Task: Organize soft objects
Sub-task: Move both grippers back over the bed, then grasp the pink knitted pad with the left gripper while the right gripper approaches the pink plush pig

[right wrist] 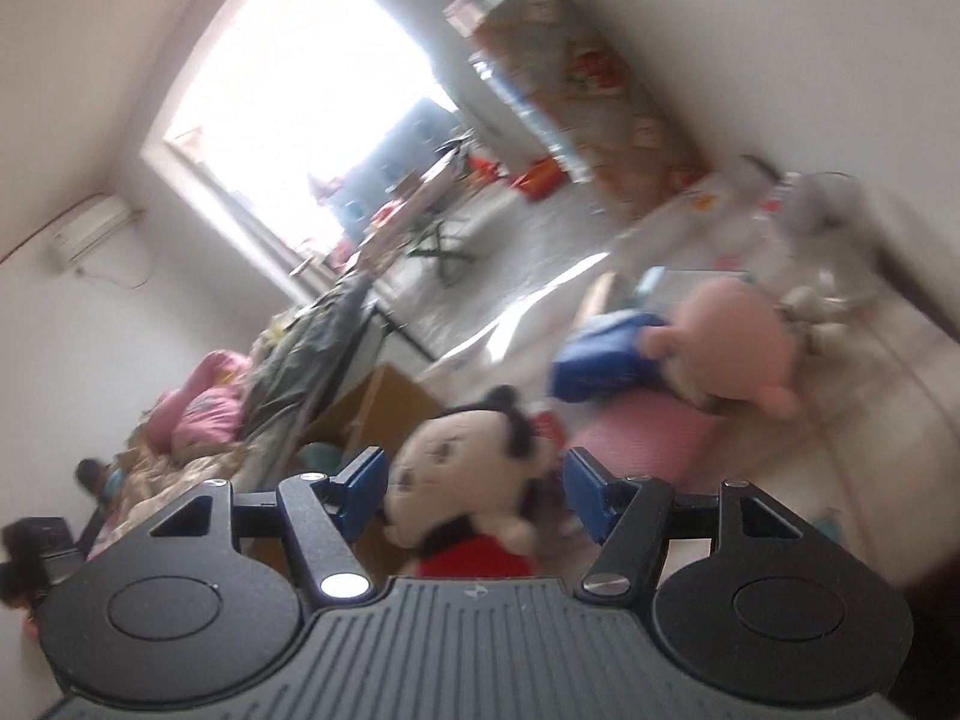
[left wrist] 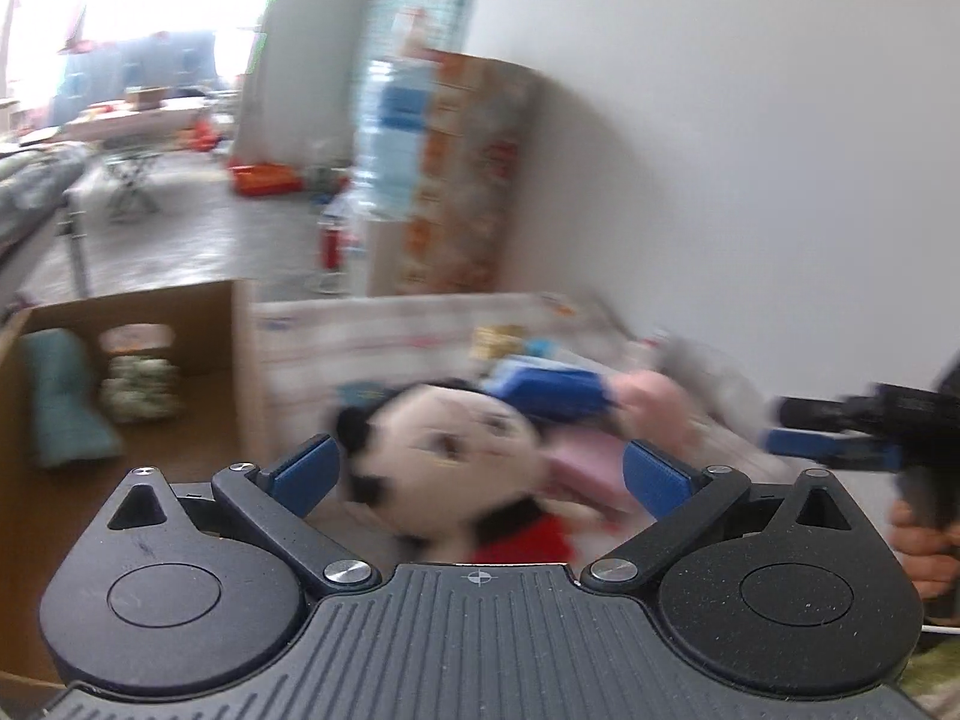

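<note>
Rag doll with black hair, pale face and red top (left wrist: 444, 450) lies just right of the open brown cardboard box (left wrist: 198, 324), on a pale surface I can't identify through the blur. Inside the box: a teal soft cushion (left wrist: 60, 402) and a rolled green-patterned cloth bundle (left wrist: 141, 384). Further right of the box than the doll are a blue soft block (left wrist: 552, 396), a pink round plush toy (right wrist: 732, 342) and a flat pink pillow (right wrist: 648, 432), bunched together.

Left gripper (left wrist: 477, 468): jaws spread wide, holding nothing, doll's head in line between them but not touched. Right gripper (right wrist: 474, 480): jaws partly apart, also empty. In its own view the doll sits between the blue pads with gaps either side. The left wrist view shows it, held in a hand (left wrist: 921, 540), well off on the side of the doll away from the box.

Risks, as I judge them:
- Both grippers aim at the same doll, so they could collide or both clamp it.
- Both views are smeared. A close made at this pace could catch only hair or a cheek, and the doll would slip out on the way to the box.
- The right jaws look barely wider than the head and could shove it rather than straddle it.
- The neighbouring blue block and pink pillow are close, so they could be dragged along.
- The box wall stands near the doll, so a low carry could snag it.
</note>
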A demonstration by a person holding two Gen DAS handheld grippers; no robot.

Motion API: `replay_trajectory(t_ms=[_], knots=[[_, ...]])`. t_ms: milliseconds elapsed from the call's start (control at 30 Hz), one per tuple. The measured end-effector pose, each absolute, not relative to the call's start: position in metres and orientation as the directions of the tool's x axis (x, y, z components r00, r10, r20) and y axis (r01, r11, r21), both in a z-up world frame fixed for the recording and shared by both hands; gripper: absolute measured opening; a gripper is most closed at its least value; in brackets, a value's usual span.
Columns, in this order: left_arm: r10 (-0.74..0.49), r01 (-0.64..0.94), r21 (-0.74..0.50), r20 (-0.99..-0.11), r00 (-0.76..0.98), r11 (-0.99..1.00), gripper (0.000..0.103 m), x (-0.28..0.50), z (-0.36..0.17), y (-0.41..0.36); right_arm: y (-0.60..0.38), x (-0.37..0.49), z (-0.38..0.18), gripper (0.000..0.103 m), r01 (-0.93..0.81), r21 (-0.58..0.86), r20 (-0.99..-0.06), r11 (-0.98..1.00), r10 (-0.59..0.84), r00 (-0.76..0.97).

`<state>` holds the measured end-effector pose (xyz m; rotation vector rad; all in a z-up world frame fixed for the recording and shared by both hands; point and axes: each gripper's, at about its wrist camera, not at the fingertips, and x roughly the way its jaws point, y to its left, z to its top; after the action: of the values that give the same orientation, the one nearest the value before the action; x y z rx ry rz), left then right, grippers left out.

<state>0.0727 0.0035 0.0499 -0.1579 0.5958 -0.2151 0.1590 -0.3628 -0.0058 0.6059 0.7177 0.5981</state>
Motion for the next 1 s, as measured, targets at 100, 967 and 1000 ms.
replay_trajectory(t_ms=[100, 967, 1000], knots=[[-0.312, 0.241, -0.201, -0.538, 0.783, 0.950, 0.101, 0.077, 0.038, -0.031, -0.367, 0.168, -0.024, 0.067, -0.262, 0.676, -0.434, 0.689, 0.659, 0.614], [-0.310, 0.223, -0.219, -0.754, 0.580, 0.950, 0.083, 0.209, -0.083, -0.165, -0.352, 0.282, -0.121, 0.045, -0.273, 0.545, -0.603, 0.793, 0.597, 0.529], [-0.308, 0.228, -0.214, -0.754, 0.579, 0.950, 0.083, 0.211, -0.084, -0.167, -0.351, 0.284, -0.122, 0.045, -0.273, 0.546, -0.605, 0.792, 0.598, 0.526]])
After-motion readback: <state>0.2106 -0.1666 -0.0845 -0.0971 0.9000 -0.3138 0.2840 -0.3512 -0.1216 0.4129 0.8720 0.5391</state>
